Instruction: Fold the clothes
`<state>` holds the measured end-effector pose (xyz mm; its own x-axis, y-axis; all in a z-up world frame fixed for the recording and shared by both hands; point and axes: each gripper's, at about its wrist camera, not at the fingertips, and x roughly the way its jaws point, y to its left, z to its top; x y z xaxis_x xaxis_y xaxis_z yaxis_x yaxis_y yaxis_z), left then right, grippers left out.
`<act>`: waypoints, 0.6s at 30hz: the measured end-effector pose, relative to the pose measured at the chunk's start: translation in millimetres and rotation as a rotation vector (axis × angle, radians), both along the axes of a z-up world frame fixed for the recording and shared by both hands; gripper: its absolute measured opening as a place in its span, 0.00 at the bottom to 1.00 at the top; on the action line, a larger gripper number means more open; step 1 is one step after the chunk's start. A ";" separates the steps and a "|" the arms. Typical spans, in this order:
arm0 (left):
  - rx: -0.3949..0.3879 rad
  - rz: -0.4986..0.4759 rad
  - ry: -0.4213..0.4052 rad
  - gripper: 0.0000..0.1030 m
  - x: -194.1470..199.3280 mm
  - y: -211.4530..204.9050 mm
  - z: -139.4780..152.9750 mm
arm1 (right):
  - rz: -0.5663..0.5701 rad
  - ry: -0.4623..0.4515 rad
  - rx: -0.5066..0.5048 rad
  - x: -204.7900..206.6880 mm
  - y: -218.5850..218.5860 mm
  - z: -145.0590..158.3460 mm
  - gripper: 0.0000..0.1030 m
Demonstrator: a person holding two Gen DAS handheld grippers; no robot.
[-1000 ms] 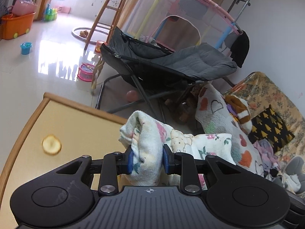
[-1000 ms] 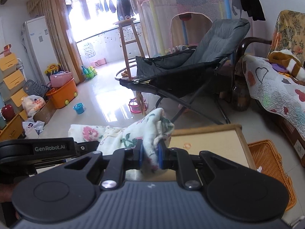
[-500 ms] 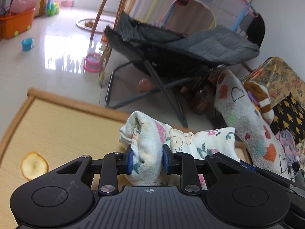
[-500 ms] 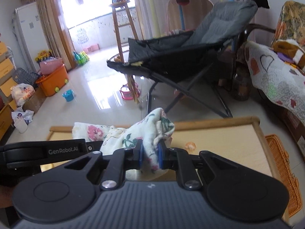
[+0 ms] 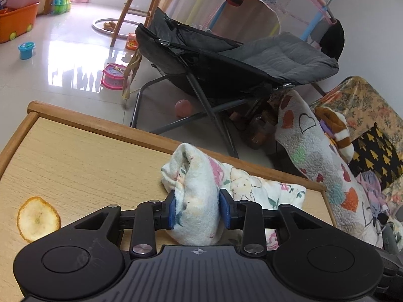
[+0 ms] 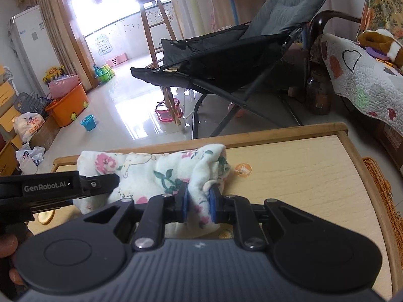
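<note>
A white floral garment [image 5: 252,186] lies bunched in a long roll across the wooden table [image 5: 75,166]. My left gripper [image 5: 197,209] has one end of it between its blue pads. Its jaws are opening, and the cloth still fills the gap and touches both pads. In the right wrist view the same garment [image 6: 151,168] stretches leftward from my right gripper [image 6: 197,198], which is shut on its other bunched end. One finger of the left gripper [image 6: 100,181] reaches in from the left onto the cloth. Both grippers sit low over the table [image 6: 302,171].
An orange-slice sticker [image 5: 37,219] marks the tabletop, and another sticker [image 6: 243,170] lies beside the cloth. Past the far edge stand a black folding chair [image 5: 239,58] and a quilt-covered sofa [image 5: 314,151]. A wicker basket [image 6: 380,183] sits right of the table. A person's hand [image 6: 10,249] shows at lower left.
Both grippers have come down toward the table with the garment, which now rests on the tabletop. The left pads stand slightly wider apart than before.
</note>
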<state>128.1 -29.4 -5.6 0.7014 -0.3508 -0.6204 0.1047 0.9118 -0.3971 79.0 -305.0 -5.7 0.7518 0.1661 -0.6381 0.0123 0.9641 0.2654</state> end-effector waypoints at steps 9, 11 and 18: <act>0.044 0.098 -0.023 0.63 -16.3 16.0 18.0 | -0.061 -0.115 0.038 -15.9 -25.0 22.0 0.38; 0.056 0.127 -0.033 0.64 -22.1 22.6 26.5 | -0.086 -0.135 0.018 -20.7 -31.6 31.4 0.40; 0.180 0.206 -0.046 0.69 -55.9 39.6 46.9 | -0.137 -0.094 -0.051 -47.9 -44.1 33.9 0.53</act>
<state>72.2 10.2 41.3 0.7753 -0.0854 -0.6258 -0.0758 0.9711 -0.2264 31.2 -349.1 28.2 0.8218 0.0274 -0.5691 0.1216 0.9674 0.2221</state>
